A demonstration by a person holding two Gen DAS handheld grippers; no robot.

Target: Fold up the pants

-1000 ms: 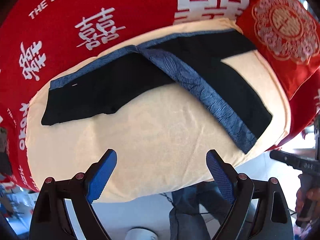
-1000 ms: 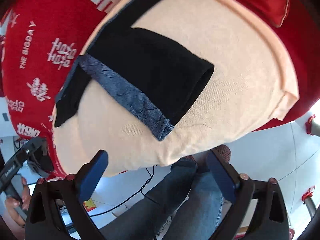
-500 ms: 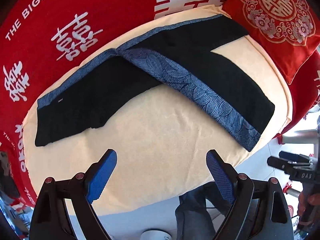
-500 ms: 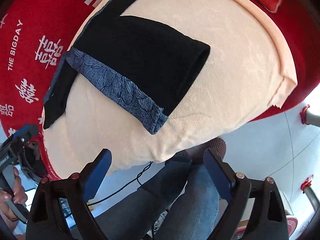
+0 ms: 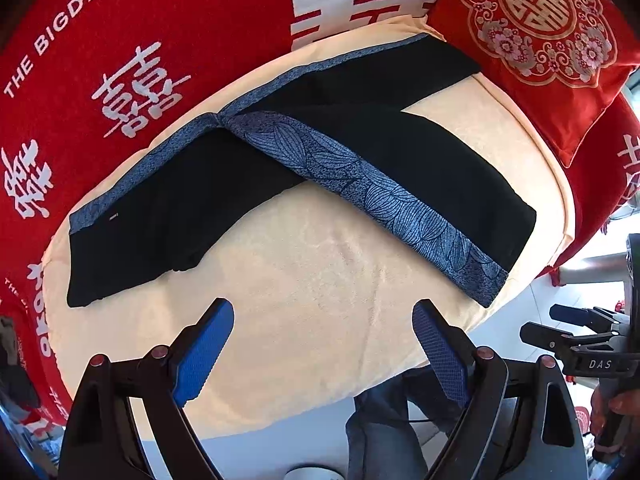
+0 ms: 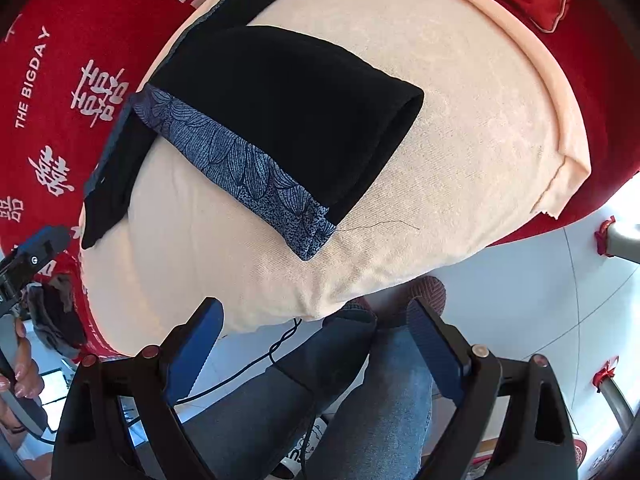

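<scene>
Black pants (image 5: 400, 148) with a blue leaf-patterned side stripe lie flat on a cream cloth (image 5: 320, 280), one leg folded across at an angle. In the right wrist view the pants (image 6: 288, 108) show a leg end near the cloth's front edge. My left gripper (image 5: 323, 340) is open and empty, hovering over bare cream cloth in front of the pants. My right gripper (image 6: 314, 340) is open and empty, off the cloth's front edge, above the person's jeans. The right gripper also shows at the right edge of the left wrist view (image 5: 576, 340).
The cream cloth covers a red bedspread (image 5: 140, 40) with white characters. A red embroidered cushion (image 5: 536, 20) lies at the back right. The person's legs (image 6: 360, 400) and a cable (image 6: 280, 344) are below the edge. White floor (image 6: 540, 300) lies to the right.
Both grippers have moved forward towards the pants, which now look larger and nearer. Both grippers stay open; the pants have not moved.
</scene>
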